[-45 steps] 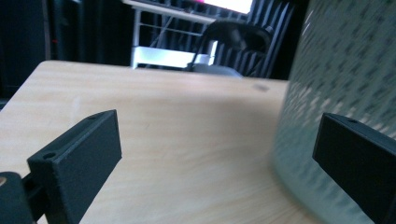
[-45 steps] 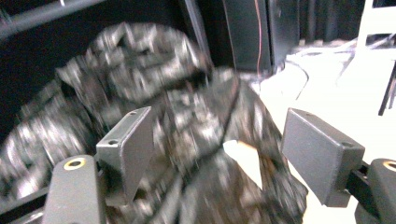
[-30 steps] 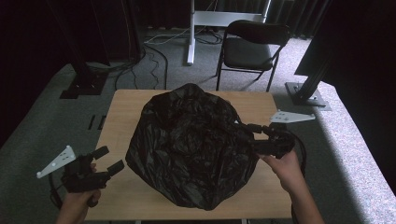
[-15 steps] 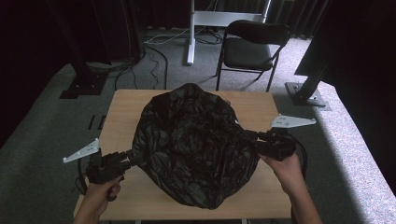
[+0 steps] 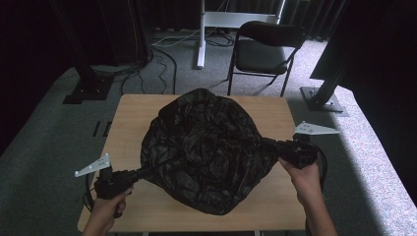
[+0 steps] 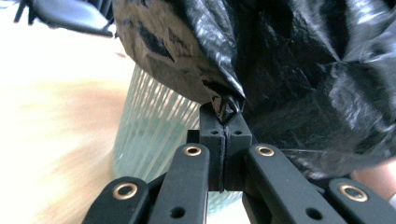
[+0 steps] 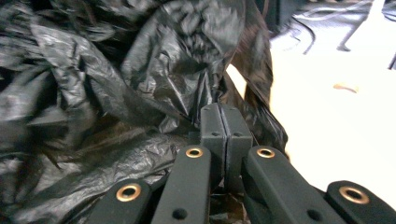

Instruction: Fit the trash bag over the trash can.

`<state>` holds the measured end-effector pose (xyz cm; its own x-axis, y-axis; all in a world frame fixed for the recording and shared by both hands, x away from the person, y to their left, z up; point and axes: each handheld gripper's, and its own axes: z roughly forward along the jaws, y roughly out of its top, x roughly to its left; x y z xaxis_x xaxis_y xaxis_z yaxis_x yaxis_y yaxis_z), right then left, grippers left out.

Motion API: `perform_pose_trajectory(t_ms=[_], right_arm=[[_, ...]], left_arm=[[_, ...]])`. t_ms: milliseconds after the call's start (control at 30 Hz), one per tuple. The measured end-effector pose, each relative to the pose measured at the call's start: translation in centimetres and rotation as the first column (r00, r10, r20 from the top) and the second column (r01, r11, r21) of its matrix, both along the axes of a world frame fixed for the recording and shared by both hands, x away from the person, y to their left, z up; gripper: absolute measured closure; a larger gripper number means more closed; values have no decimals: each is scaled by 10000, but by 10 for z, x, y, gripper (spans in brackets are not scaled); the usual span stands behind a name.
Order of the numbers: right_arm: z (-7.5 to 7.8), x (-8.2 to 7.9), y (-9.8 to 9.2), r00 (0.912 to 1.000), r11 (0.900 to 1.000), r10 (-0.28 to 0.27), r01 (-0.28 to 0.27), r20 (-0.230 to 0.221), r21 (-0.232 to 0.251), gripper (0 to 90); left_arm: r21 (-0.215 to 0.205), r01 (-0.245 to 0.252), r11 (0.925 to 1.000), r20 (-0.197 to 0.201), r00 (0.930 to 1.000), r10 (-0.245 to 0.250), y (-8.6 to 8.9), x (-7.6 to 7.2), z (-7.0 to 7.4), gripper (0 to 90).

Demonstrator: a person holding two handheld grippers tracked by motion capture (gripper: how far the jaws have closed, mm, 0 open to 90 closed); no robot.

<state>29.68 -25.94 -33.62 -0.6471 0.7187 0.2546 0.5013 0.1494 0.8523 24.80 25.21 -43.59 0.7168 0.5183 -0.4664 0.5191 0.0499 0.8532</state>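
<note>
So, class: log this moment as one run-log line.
left gripper: shut on black bag | right gripper: shut on black bag | ribbed container beneath | table

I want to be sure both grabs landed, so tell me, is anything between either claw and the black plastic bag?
Nothing visible is. The left claw has just closed and pinches a fold of the black plastic bag at its near-left edge; the right claw has just closed on the film at the right edge. A ribbed clear container stands under the bag.

The bag [image 5: 206, 147] is showing thin, crinkled, glossy black plastic film. The ribbed container [image 6: 154, 135] under it is appearing translucent. The table [image 5: 133, 113] is presenting smooth, matt pale wood.
</note>
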Motion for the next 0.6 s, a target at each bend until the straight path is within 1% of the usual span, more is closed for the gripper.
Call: perform_pose_trajectory(t_ms=[33, 67, 100, 200, 233, 267, 333, 367, 467, 533, 600], right_arm=[[-5, 2, -1, 9999, 9999, -104, 104, -86, -6, 896], [-7, 3, -2, 9997, 9997, -217, 215, -152, -82, 895], [-12, 4, -2, 9991, 9990, -353, 346, -228, -281, 896], [-27, 9, -2, 9970, 9974, -564, 539, -532, -469, 895], [-33, 12, -2, 9954, 9969, -655, 622, -700, -477, 895], [-40, 15, -2, 9941, 9967, -698, 661, -828, -463, 896], [-56, 20, -3, 9896, 9957, -855, 809, -1154, -445, 895], [-62, 22, -3, 9883, 9956, -882, 834, -1248, -428, 895], [-81, 28, -3, 9824, 9933, -1101, 1035, -1507, -507, 895], [-93, 31, -3, 9768, 9916, -1266, 1199, -1727, -490, 895], [-105, 33, -3, 9730, 9887, -1452, 1360, -1795, -624, 895]], left_arm=[[58, -2, 10000, -107, 9999, 2, 0, 0, -3, 894], [204, 27, 9998, -277, 9996, -21, 0, 0, -8, 894], [199, 2, 9998, -397, 9992, 6, 0, 1, -13, 894], [165, -19, 9999, -803, 9968, 32, 0, 2, -27, 893], [168, -59, 9998, -922, 9957, 74, 0, 3, -33, 893], [168, -59, 9998, -922, 9957, 74, 0, 3, -33, 893], [255, -104, 9996, -1231, 9923, 134, -1, 5, -48, 893], [255, -136, 9996, -1326, 9910, 168, -2, 5, -52, 893], [535, -202, 9984, -1575, 9871, 284, -3, 7, -60, 893], [843, -253, 9961, -1736, 9840, 397, -4, 8, -65, 892], [1003, -206, 9947, -1973, 9795, 402, -4, 10, -71, 892]])
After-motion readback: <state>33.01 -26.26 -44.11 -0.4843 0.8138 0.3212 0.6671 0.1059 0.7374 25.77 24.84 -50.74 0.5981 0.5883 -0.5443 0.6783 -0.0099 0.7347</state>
